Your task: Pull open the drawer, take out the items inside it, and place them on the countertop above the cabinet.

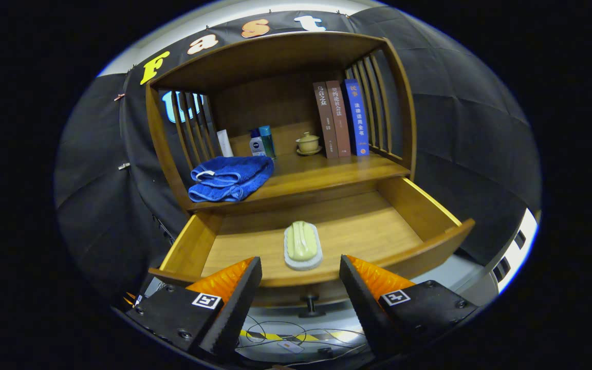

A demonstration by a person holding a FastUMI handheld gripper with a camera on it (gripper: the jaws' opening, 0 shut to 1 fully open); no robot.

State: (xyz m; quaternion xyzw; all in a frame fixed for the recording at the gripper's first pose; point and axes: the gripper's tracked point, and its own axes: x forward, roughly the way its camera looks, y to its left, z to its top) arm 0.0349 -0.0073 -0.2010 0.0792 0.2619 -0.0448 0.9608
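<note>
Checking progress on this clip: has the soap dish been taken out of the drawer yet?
No, the soap dish lies in the open drawer, just ahead of the open gripper.

Gripper (301,285), square markers, screws, ridged pads (224,281)

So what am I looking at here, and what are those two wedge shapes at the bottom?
The wedges are the two fingers of a hand-held gripper; a person carries it, and a wide-angle camera riding on it took this picture, looking forward along the fingers. They stand open and hold nothing. Just ahead is a wooden cabinet with its drawer pulled open. Inside lies a soap on a dish, in line with the gap between the fingers. On the countertop above are a blue towel, some bottles, a small lidded cup and three books.
</note>
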